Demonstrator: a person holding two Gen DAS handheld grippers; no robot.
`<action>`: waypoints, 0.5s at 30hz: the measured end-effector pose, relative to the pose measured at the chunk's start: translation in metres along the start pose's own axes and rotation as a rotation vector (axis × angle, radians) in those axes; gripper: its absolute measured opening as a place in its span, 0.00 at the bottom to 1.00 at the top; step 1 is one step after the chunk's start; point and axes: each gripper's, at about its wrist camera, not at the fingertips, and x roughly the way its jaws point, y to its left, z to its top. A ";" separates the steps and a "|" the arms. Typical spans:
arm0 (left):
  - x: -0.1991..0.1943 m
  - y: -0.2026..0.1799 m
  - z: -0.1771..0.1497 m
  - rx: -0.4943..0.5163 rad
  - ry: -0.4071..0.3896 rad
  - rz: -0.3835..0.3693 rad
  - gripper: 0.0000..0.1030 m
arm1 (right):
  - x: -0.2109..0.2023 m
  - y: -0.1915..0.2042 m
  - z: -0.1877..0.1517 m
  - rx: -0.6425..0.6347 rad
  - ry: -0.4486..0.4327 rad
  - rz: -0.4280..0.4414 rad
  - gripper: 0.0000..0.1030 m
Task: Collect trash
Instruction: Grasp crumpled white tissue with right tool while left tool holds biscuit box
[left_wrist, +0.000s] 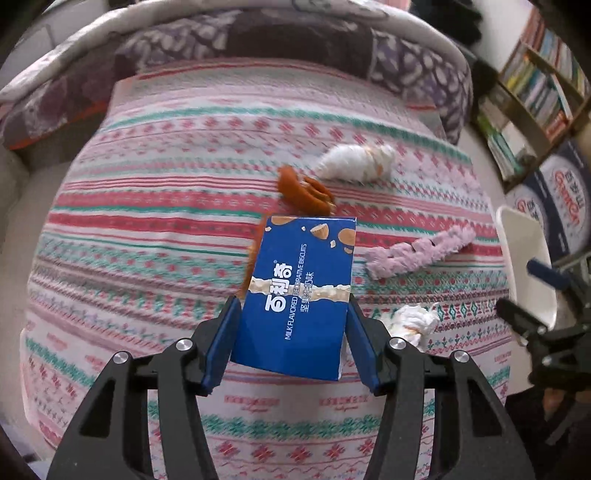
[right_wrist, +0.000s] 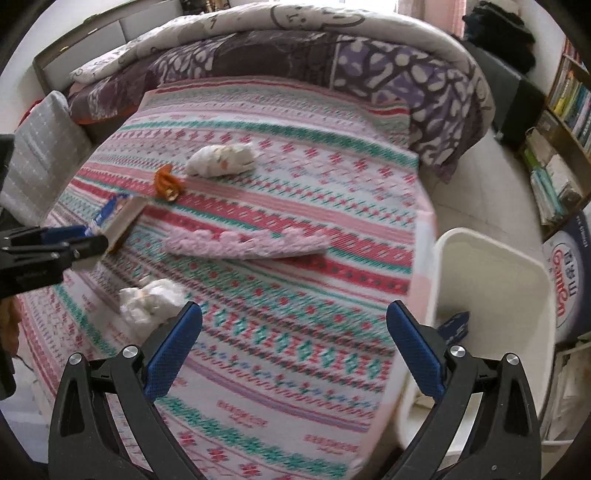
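Note:
My left gripper (left_wrist: 291, 317) is shut on a blue biscuit box (left_wrist: 303, 291) and holds it above the patterned bedspread (left_wrist: 147, 229); the box also shows in the right wrist view (right_wrist: 114, 218). On the bed lie orange peel (left_wrist: 304, 190), a far white tissue wad (left_wrist: 354, 162), a near white tissue wad (left_wrist: 413, 321) and a pink fuzzy strip (left_wrist: 417, 254). My right gripper (right_wrist: 293, 339) is open and empty over the bed's near right edge, beside the white bin (right_wrist: 491, 295). The near tissue wad (right_wrist: 151, 299) lies just left of its left finger.
The white bin stands on the floor right of the bed, with a dark blue item (right_wrist: 456, 325) inside. A purple quilt (right_wrist: 295, 55) is heaped at the far end. A bookshelf (right_wrist: 565, 122) and printed boxes (right_wrist: 567, 280) stand at the right.

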 end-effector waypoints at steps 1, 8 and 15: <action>-0.005 0.002 0.000 -0.016 -0.014 0.009 0.54 | 0.002 0.005 -0.001 0.005 0.010 0.020 0.93; -0.038 0.032 -0.004 -0.161 -0.117 0.058 0.54 | 0.010 0.050 -0.006 -0.033 0.010 0.063 0.93; -0.058 0.061 -0.014 -0.285 -0.175 0.125 0.54 | 0.024 0.091 -0.011 -0.088 0.016 0.054 0.93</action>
